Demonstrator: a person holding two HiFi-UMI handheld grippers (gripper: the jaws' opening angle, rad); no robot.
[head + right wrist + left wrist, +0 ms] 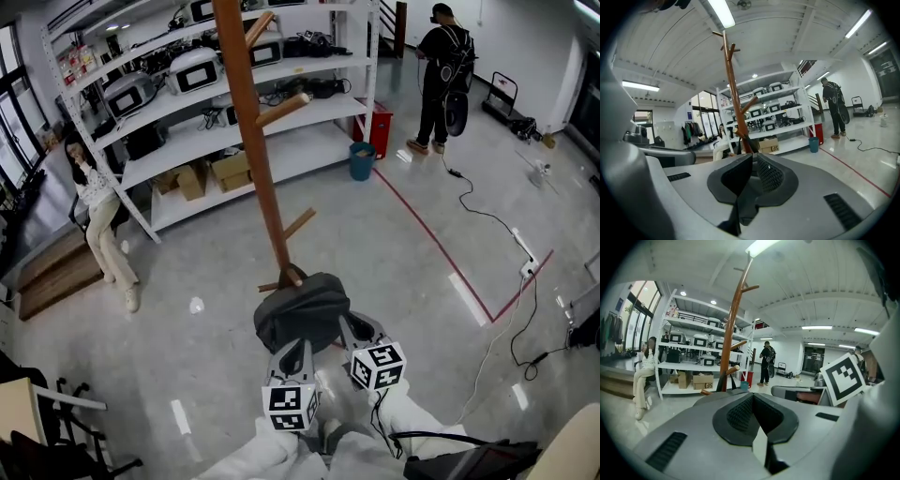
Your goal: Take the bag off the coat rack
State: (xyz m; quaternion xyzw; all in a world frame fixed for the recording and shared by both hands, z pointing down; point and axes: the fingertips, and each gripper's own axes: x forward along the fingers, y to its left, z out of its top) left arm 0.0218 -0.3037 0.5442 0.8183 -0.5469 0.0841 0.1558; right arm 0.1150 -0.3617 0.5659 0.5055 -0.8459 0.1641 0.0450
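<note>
We hold the dark grey bag [298, 317] up between us and the wooden coat rack [251, 141], low against its pole and above the floor. The bag is slumped shut, so we cannot see what is in it. The left gripper [292, 354] has its fingers [736, 416] pressed together, with their tips in the bag's near edge. The right gripper [354, 330] pinches the bag's fabric beside it, its fingers [771, 176] closed on a dark fold. In the left gripper view, black straps [721, 380] rise beside a low peg [732, 370], and we cannot tell whether they hang on it. Beyond the rack stands a white shelving unit [328, 109]. Its upper shelves carry boxy grey machines [194, 70], and its bottom shelf holds open cardboard boxes [230, 171] whose contents we cannot make out. On the floor at the unit's right end sits a blue bin [362, 160] filled with something tan, next to a red box [380, 129].
</note>
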